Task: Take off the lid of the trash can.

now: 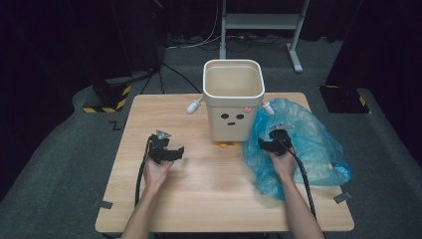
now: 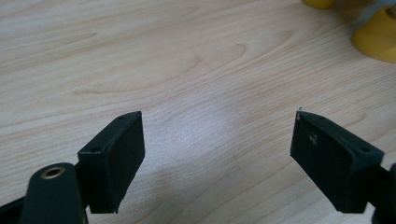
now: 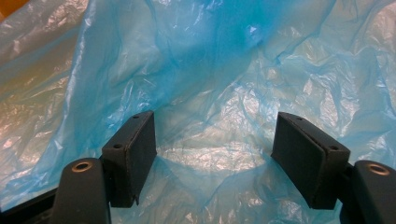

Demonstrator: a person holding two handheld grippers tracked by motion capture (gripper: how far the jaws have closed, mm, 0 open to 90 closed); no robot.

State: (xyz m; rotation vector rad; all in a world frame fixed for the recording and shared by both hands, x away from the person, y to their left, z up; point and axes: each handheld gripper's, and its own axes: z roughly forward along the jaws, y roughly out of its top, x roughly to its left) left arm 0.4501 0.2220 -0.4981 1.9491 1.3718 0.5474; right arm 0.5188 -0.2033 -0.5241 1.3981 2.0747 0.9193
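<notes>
Blue plastic bag [image 1: 308, 144] lies crumpled, its length running toward the table's [image 1: 199, 199] far edge; right gripper [image 1: 272, 144] gapes over it, left gripper [image 1: 166, 152] likewise spread above bare wood.

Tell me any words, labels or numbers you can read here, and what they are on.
"Z": a dark mark on the grey floor left of the table.
Small pink sticker on the cream bin: too small to read.
Nothing else is readable.

Dark room, grey carpet [image 1: 59, 149], white stand [image 1: 261, 22].
</notes>
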